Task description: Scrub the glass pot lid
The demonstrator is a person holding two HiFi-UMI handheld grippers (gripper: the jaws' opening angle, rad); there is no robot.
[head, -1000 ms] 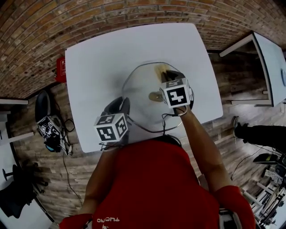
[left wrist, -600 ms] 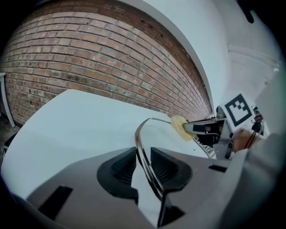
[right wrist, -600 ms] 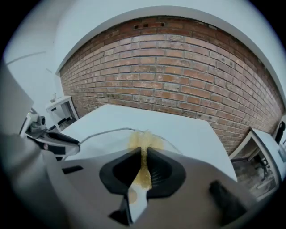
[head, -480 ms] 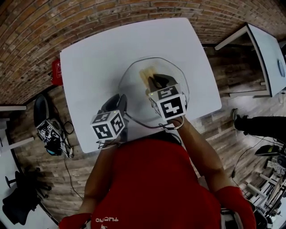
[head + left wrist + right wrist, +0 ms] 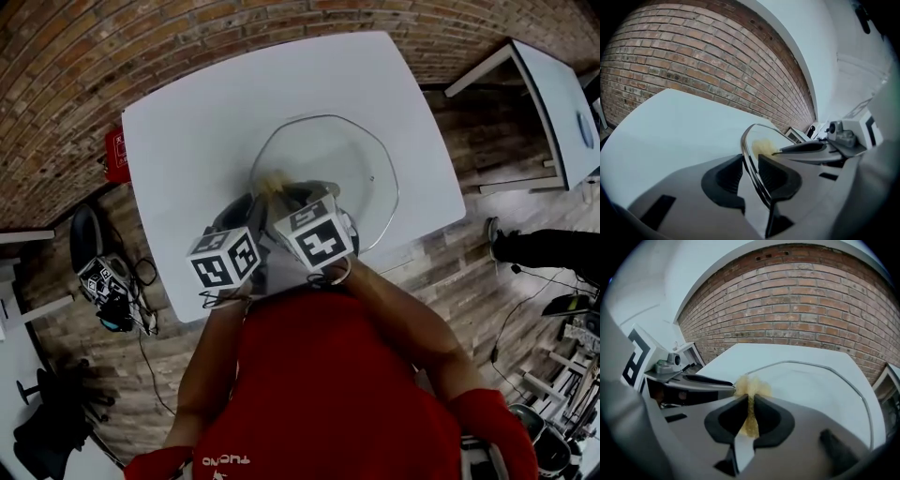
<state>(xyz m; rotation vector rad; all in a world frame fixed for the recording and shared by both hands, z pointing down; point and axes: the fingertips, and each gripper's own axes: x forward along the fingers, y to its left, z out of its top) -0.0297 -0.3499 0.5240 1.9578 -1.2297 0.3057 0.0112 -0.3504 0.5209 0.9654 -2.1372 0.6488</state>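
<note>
The glass pot lid lies on the white table, its metal rim running between the left gripper's pads. My left gripper is shut on that rim at the lid's near left edge. My right gripper is shut on a yellow sponge, which is pressed on the glass right beside the left gripper's finger. In the left gripper view the sponge shows through the lid. The lid's knob is hidden under the right gripper.
The table's near edge runs just past the lid. A red object and a pile of gear with a marker cube sit on the wooden floor at the left. Another white table stands at the right.
The right gripper has dragged the sponge across the glass from the lid's far right part to its near left, up against the left gripper. The left gripper has kept its hold on the rim.
</note>
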